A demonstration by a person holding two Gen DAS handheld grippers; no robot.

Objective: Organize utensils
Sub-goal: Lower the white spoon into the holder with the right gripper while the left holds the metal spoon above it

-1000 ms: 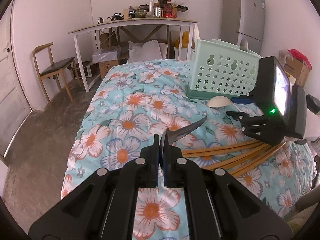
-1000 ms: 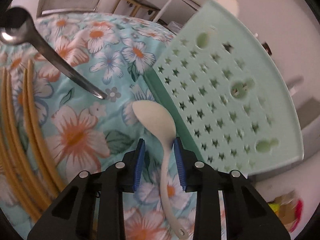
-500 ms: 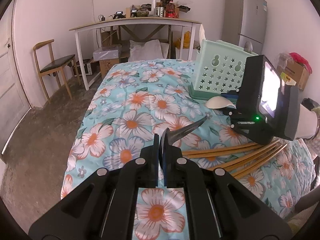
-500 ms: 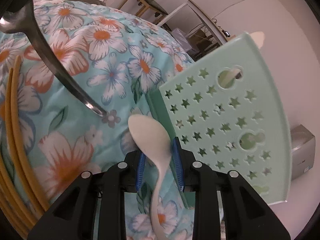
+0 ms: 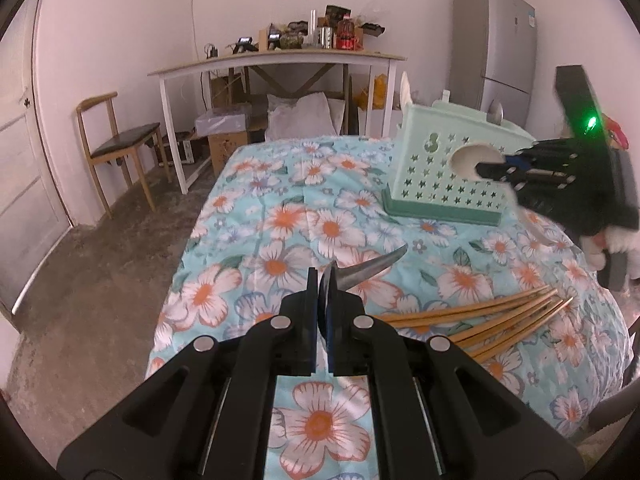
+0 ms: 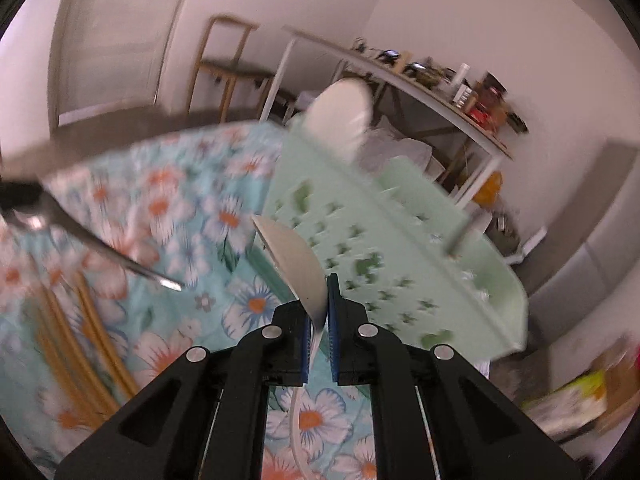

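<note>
Left gripper [image 5: 320,280] clamped on metal spoon [image 5: 370,266] above floral cloth [image 5: 280,216]. Chopsticks [image 5: 480,320] lay near cloth's right edge. Right gripper [image 6: 319,322], jaws just closed, gripped white spoon [image 6: 294,264] beside green basket [image 5: 436,168].

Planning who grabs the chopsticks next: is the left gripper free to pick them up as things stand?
Probably not yet. The left gripper is shut on a metal spoon; the chopsticks lie unobstructed just to its right on the floral cloth.
</note>
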